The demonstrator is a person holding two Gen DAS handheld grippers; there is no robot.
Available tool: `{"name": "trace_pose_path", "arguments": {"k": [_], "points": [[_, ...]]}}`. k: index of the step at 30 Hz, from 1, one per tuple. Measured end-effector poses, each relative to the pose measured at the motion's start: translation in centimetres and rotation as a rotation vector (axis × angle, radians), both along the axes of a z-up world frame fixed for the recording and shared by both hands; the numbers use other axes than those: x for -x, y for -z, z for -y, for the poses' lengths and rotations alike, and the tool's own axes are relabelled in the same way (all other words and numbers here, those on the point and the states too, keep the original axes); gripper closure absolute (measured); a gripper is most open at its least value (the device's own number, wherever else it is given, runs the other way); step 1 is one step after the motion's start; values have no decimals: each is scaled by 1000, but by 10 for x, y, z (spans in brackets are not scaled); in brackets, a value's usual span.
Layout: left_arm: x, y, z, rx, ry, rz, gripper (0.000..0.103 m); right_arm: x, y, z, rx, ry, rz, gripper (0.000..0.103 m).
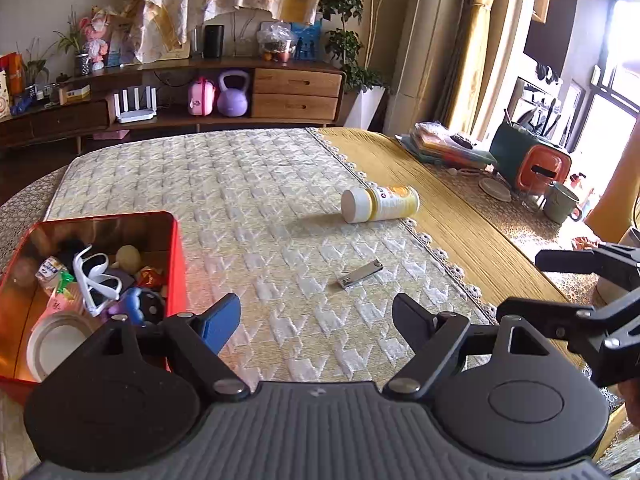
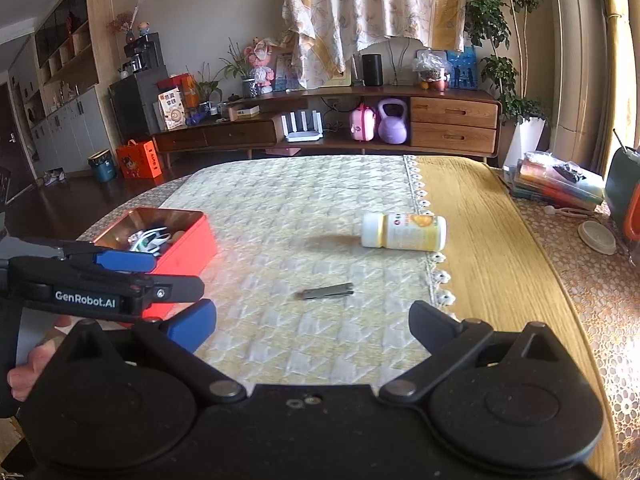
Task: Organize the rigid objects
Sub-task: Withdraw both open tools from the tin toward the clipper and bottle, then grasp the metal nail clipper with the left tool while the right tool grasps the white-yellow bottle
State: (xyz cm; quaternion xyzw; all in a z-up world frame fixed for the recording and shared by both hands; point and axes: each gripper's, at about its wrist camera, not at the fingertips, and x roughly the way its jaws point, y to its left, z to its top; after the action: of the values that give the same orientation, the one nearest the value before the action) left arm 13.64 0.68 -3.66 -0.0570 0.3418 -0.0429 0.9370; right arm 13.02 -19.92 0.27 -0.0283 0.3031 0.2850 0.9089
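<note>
A red tin box (image 1: 178,264) (image 2: 196,240) sits at the left of the quilted mat, holding white sunglasses (image 1: 94,276), a tape roll (image 1: 54,340) and several small items. A white and yellow bottle (image 1: 380,203) (image 2: 404,232) lies on its side at the mat's right edge. Metal nail clippers (image 1: 359,274) (image 2: 326,291) lie on the mat in front of both grippers. My left gripper (image 1: 316,320) is open and empty, beside the box. My right gripper (image 2: 312,326) is open and empty, short of the clippers. The left gripper also shows at the left of the right wrist view (image 2: 120,280).
A yellow cloth (image 1: 460,220) covers the table right of the mat. At the far right stand a stack of folders (image 1: 444,146), an orange and green container (image 1: 532,160), a coaster (image 1: 495,189) and a green mug (image 1: 560,202). A wooden sideboard (image 2: 360,120) stands behind.
</note>
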Motion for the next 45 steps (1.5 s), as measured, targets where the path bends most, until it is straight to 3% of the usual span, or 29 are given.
{"name": "trace_pose_path", "arguments": {"k": [6,15,23,31,37,43,45], "points": [[-29,13,22,-23,52,-28,20,-37,5,23,42,4,-14,0],[-69,33,42,-43,113,-80,20,-90,6,30,153,-135,29,0],[-98,47,50,-41,160,-93,20,-141,23,17,251,-267,60,0],[-120,63,61,-55,270,-89,20,-182,41,-10,363,-407,45,0],[-136,79,57,-72,259,-109,20,-206,52,-35,443,-482,79,2],[-143,87,53,-87,265,-98,21,-222,68,-56,530,-569,85,15],[-145,88,54,-106,272,-87,30,-224,73,-60,547,-586,83,19]]}}
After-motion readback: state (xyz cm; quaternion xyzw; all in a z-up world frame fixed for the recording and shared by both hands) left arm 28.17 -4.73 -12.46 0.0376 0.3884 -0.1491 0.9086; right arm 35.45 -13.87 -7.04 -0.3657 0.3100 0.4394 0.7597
